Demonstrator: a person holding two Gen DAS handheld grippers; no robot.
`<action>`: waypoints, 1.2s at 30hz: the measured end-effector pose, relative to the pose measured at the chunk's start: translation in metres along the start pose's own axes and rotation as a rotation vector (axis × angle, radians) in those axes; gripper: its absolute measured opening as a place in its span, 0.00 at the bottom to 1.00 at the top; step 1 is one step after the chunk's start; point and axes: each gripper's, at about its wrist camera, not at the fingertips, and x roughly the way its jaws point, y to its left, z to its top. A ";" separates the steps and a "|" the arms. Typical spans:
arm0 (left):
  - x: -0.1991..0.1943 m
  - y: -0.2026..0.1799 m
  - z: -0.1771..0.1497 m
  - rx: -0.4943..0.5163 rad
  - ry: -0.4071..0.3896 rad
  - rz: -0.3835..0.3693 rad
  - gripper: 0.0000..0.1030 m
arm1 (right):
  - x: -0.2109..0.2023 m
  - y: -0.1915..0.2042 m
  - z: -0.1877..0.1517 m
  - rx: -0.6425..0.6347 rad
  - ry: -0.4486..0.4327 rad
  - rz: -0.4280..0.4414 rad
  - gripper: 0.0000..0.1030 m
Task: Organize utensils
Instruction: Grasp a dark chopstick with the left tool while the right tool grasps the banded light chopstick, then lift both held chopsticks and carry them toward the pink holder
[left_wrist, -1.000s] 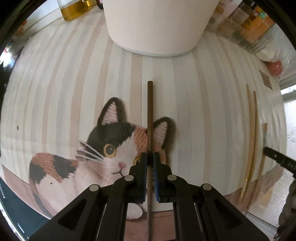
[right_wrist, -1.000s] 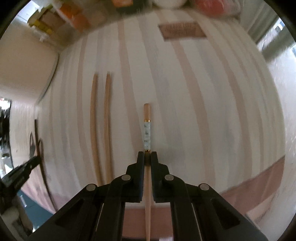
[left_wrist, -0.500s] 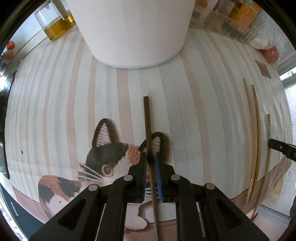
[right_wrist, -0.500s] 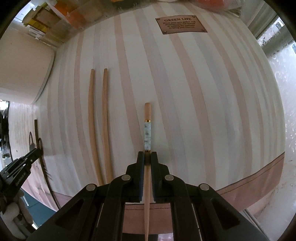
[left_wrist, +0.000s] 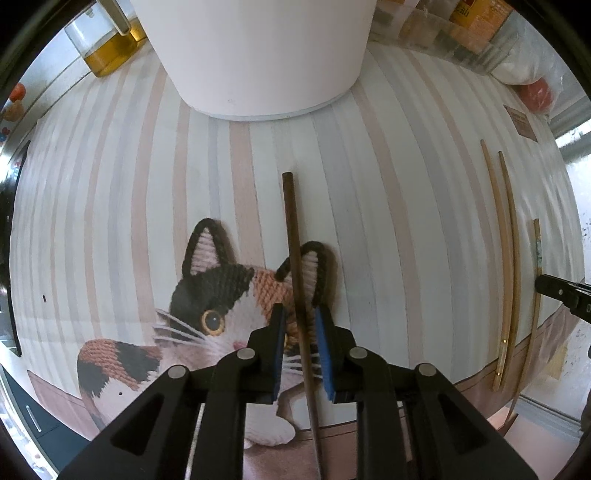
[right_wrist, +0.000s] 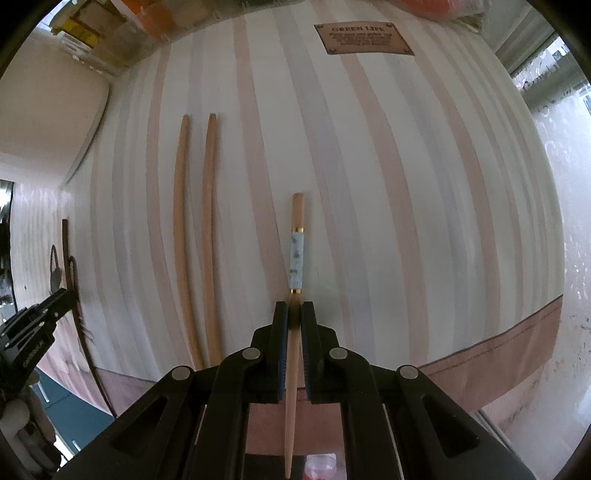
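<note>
Left claw (left_wrist: 301, 334) parted now, blue pads (left_wrist: 277, 345) standing clear on either side of the dark brown chopstick (left_wrist: 295, 266); half a second ago clamped on that stick, so released since. Runs straight ahead from between the pads, lying on the striped mat (left_wrist: 388, 206), crossing the printed cat's (left_wrist: 221, 314) right ear, far end pointing toward the white container (left_wrist: 258, 55) ahead. Container nearer and larger than a second ago, cat lower under the claw. Glass jar of amber liquid (left_wrist: 107, 48) ahead to the left, beside the container.

Right claw (right_wrist: 294, 321) closed tight on the pale patterned chopstick (right_wrist: 297, 254), gripped just behind the blue-and-white band; thick end jutting forward over the mat, thin end trailing back beneath the claw. Same grip as in both earlier frames, stick unshifted between the pads.

Pair of light wooden chopsticks (right_wrist: 195, 240) to the left of the right claw, side by side, parallel on the mat, untouched and in the same place as before. Brown label (right_wrist: 364, 38) far ahead on the mat. Left claw visible at far left of the right view, dark stick beside it.
</note>
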 end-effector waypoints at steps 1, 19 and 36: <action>0.003 -0.001 -0.004 -0.001 -0.001 0.000 0.15 | 0.000 -0.001 -0.001 0.000 0.001 0.000 0.07; 0.004 -0.016 0.009 0.023 -0.026 0.014 0.04 | 0.002 0.007 -0.005 0.007 -0.060 -0.009 0.07; -0.102 0.013 0.015 -0.007 -0.294 -0.039 0.03 | -0.102 -0.009 -0.055 0.021 -0.374 0.157 0.06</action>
